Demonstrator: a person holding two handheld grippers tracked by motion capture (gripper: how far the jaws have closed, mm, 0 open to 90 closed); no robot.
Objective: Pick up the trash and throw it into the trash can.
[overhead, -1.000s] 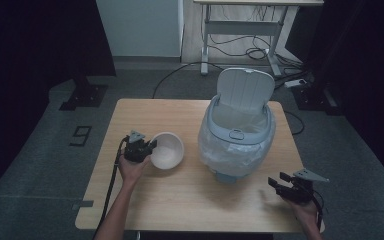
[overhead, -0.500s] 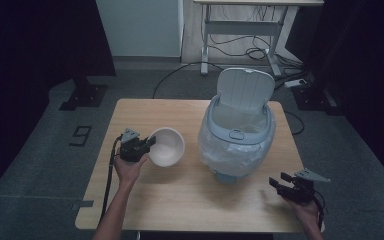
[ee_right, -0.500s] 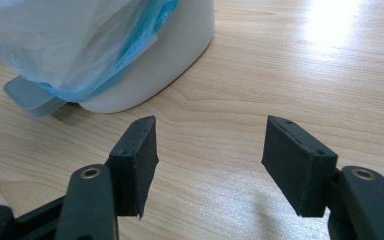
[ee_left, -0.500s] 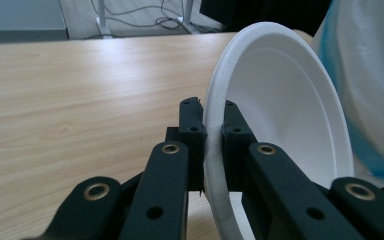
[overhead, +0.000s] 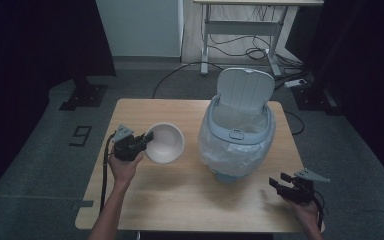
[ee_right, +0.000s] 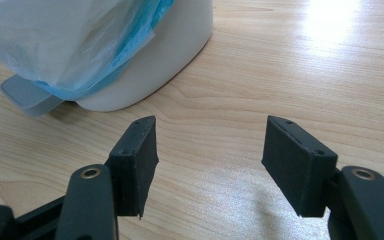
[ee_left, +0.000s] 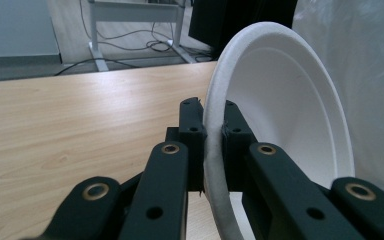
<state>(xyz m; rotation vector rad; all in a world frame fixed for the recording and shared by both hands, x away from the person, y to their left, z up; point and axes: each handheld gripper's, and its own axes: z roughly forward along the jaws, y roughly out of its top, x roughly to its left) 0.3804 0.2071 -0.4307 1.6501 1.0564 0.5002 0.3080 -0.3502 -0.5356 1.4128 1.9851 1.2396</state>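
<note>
From above, the left tool (overhead: 149, 136) pinches the bowl (overhead: 166, 142) by its rim, tilted over the surface (overhead: 180, 200) beside the bin (overhead: 237, 135); its own view suggests light, crushable foam, while the right tool (ee_right: 207, 165) gapes empty.

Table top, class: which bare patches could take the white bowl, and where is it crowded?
Free: the front strip of the table between the two hands, and the far left corner behind the bowl. Crowded: the right half, where the lined bin stands, with the open right gripper by its front. The left gripper grips the bowl's rim.
</note>
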